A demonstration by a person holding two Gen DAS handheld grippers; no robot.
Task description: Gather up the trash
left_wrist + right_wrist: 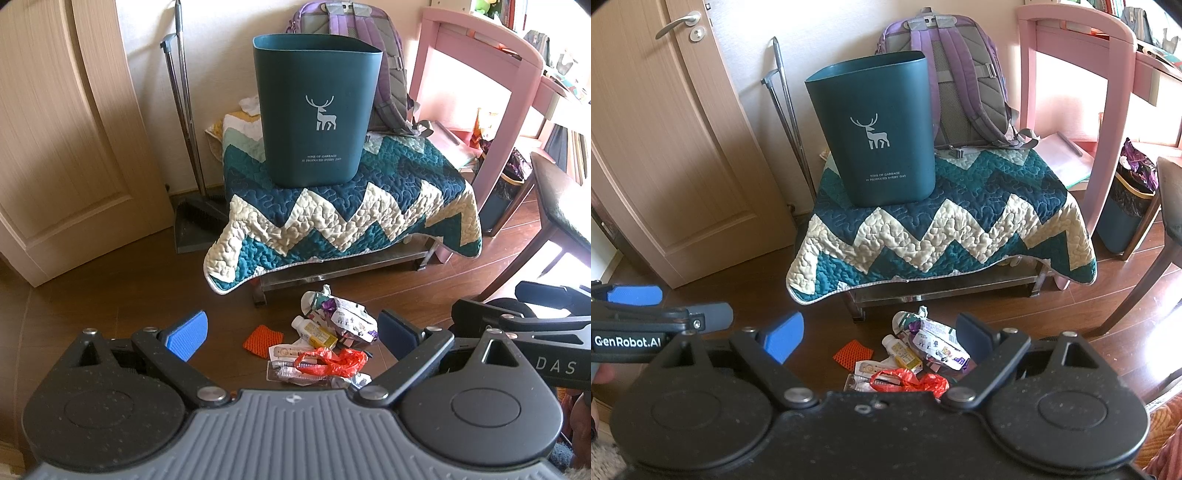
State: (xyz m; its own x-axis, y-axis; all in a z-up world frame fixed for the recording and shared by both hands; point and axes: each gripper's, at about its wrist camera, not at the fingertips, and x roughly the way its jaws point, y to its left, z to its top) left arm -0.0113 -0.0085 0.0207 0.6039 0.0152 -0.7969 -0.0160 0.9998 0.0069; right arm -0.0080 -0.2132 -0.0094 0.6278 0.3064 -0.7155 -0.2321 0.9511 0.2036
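While the trash pile (321, 347) lies on the floor (110, 295), apparently untouched, both hand-held grippers (291, 336) (879, 339) hover released

floor in front of the trash pile (325, 343): bare brown wood at the lower left of both views, so there is room to come in from that side.
above the pile: open air up to the quilt (332, 218) edge.
behind the pile: a low metal bench (332, 269) blocks the way.
bin (317, 107): open top, backpack (388, 74) close behind it.
left of the bench: broom and dustpan (199, 214) against the wall.
right side: pink desk leg (495, 147) and dark chair (557, 206).
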